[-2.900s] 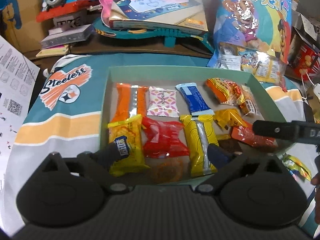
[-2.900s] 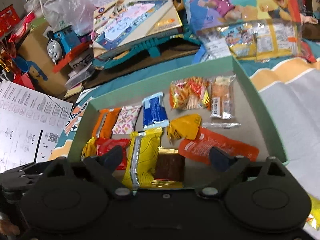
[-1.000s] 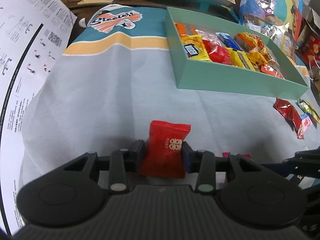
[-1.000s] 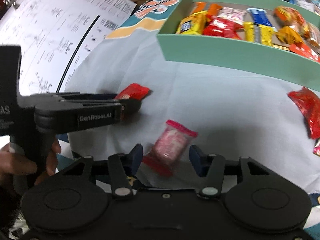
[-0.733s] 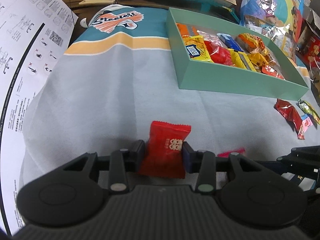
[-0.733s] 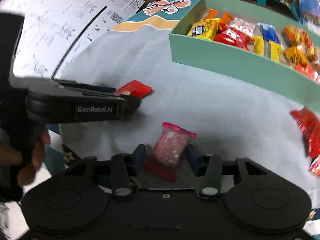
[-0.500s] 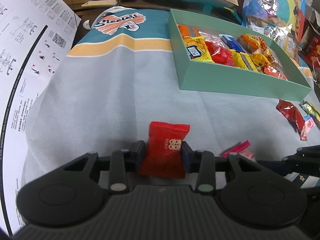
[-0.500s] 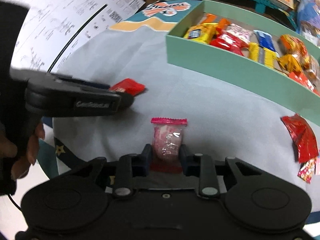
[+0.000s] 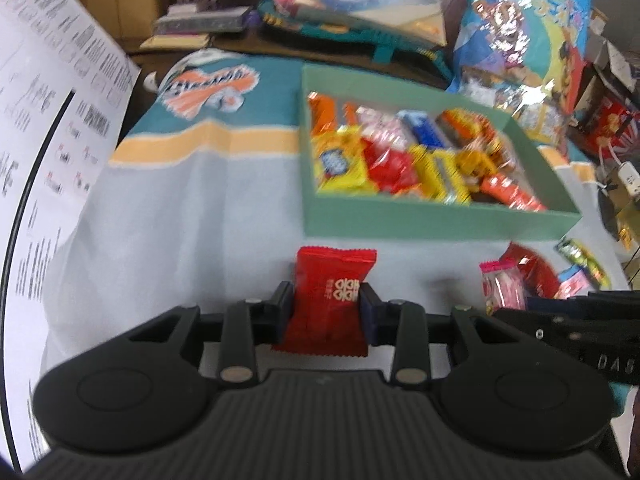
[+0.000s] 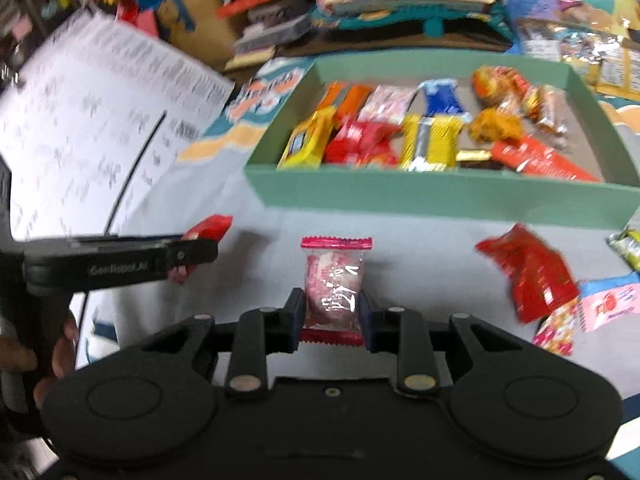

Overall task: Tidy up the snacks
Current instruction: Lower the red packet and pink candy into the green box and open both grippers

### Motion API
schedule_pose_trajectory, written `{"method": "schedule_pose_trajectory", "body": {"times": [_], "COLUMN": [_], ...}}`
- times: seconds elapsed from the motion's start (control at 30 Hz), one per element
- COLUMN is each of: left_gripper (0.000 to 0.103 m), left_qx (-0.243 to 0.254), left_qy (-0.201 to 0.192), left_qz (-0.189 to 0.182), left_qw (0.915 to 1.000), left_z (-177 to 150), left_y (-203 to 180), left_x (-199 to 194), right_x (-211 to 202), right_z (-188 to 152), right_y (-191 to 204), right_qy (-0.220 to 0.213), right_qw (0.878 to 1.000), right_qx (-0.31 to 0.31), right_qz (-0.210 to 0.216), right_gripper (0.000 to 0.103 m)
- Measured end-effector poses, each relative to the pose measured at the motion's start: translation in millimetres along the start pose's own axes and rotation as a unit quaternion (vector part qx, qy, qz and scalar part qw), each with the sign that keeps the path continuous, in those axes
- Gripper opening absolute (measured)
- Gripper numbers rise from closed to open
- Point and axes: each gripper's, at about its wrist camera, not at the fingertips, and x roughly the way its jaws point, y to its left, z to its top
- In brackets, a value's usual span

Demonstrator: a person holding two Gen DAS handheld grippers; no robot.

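My left gripper [image 9: 326, 304] is shut on a red candy packet [image 9: 330, 292], held upright above the grey cloth. My right gripper [image 10: 332, 312] is shut on a clear pink-edged candy packet [image 10: 334, 280], also lifted off the cloth. Ahead of both stands the green box [image 9: 420, 220] [image 10: 440, 196], filled with several wrapped snacks. In the right wrist view the left gripper [image 10: 192, 248] shows from the side at the left with the red packet [image 10: 208, 226] in its tip. The right gripper [image 9: 520, 312] and its pink packet [image 9: 502, 286] appear at the lower right of the left wrist view.
Loose snacks lie on the cloth to the right of the box's near wall: a red packet [image 10: 528, 272], a pink one [image 10: 608, 304], a green-yellow one [image 10: 628, 244]. A large white printed sheet [image 10: 100, 120] lies at the left. Toys, books and foil bags crowd the back.
The right gripper closed on the pink packet and lifted it. Both grippers rose and moved toward the green box, each carrying its packet.
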Motion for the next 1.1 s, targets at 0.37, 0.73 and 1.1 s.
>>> {"method": "schedule_pose_trajectory", "body": {"times": [0.37, 0.73, 1.1], "left_gripper": [0.034, 0.034, 0.081], "left_qx": [0.025, 0.041, 0.032], "left_qy": [-0.02, 0.012, 0.016], "left_qz": [-0.006, -0.013, 0.002], "left_qw": [0.9995, 0.999, 0.9994], "left_z": [93.3, 151.5, 171.3], "left_y": [-44.8, -88.1, -113.0], "left_x": [39.8, 123.0, 171.8], "right_x": [7.0, 65.4, 95.2], "right_z": [84.4, 154.6, 178.1], "right_y": [-59.9, -111.3, -138.6], "right_qy": [-0.053, -0.054, -0.061], "right_qw": [0.997, 0.996, 0.993], "right_qx": [0.045, 0.069, 0.092], "right_qz": [-0.017, -0.027, -0.03], "right_gripper": [0.028, 0.028, 0.049]}}
